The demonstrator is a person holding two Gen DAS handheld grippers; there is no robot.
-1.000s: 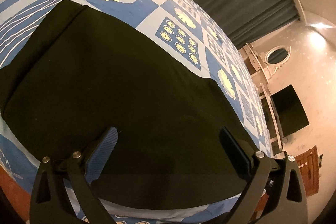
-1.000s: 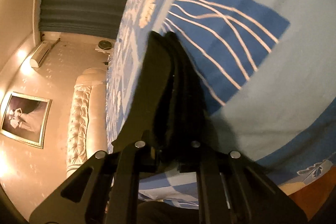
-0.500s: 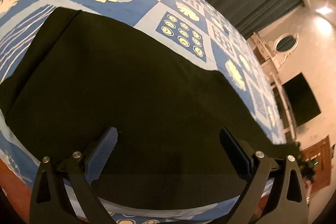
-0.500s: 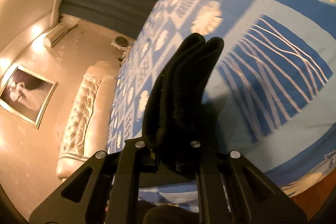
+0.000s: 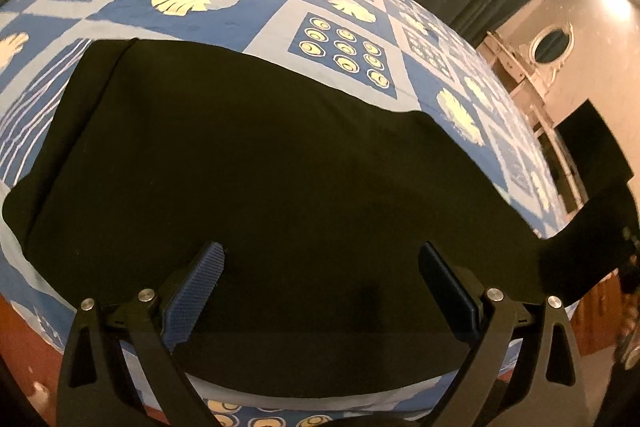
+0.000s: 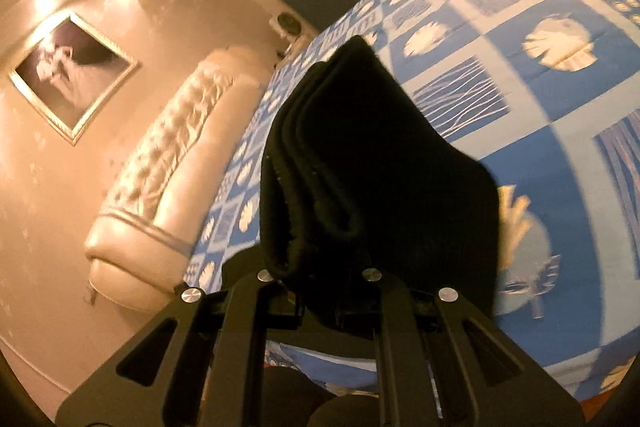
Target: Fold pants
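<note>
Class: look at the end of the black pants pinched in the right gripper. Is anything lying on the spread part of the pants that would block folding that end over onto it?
Nothing visible does. The right gripper is shut on the bunched end of the black pants. The spread part lies bare on the blue patterned bedspread, with only the open left gripper above its near edge.

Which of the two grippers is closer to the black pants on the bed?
The right gripper: its jaws are shut on a bunched end of the pants, lifted off the bedspread. The left gripper hangs open above the flat part, gripping nothing.
</note>
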